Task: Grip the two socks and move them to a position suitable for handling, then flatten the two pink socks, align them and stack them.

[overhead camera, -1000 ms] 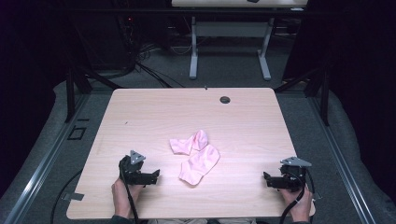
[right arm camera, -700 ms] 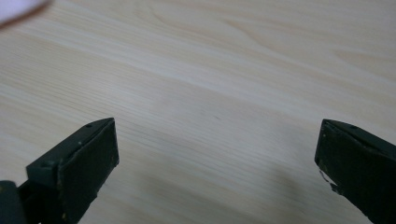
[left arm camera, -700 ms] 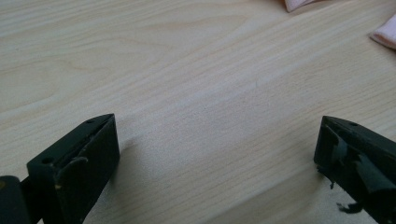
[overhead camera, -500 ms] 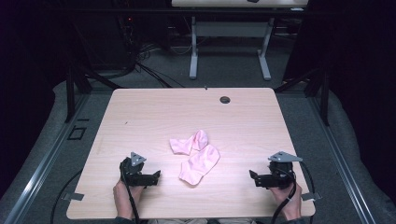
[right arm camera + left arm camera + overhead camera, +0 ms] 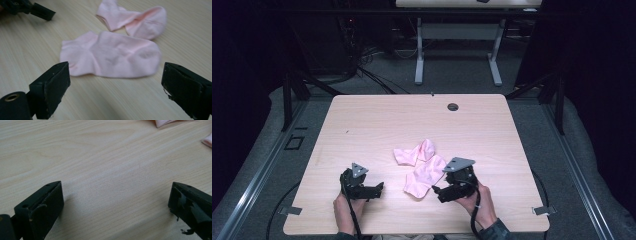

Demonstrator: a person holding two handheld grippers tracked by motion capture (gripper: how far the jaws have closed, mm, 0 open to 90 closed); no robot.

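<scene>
I hold my right gripper (image 5: 115, 85) wide open just before the near sock (image 5: 110, 53), which lies flat mid-table touching the far sock (image 5: 132, 18). My left gripper (image 5: 116, 202) rests open over bare table (image 5: 362, 125). I judge this the reach; next I must lower and pinch one edge.

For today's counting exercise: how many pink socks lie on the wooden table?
2. One soft pink cotton ankle sock lies flat just ahead of the right tool. The second pink sock, folded over, lies just beyond it, towards the table's middle. Nothing suggests a hidden third.

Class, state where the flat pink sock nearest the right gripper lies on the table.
In the high view, the flat pink sock lies near the table's front centre, just left of the right gripper, touching the crumpled pink sock behind it.
</scene>
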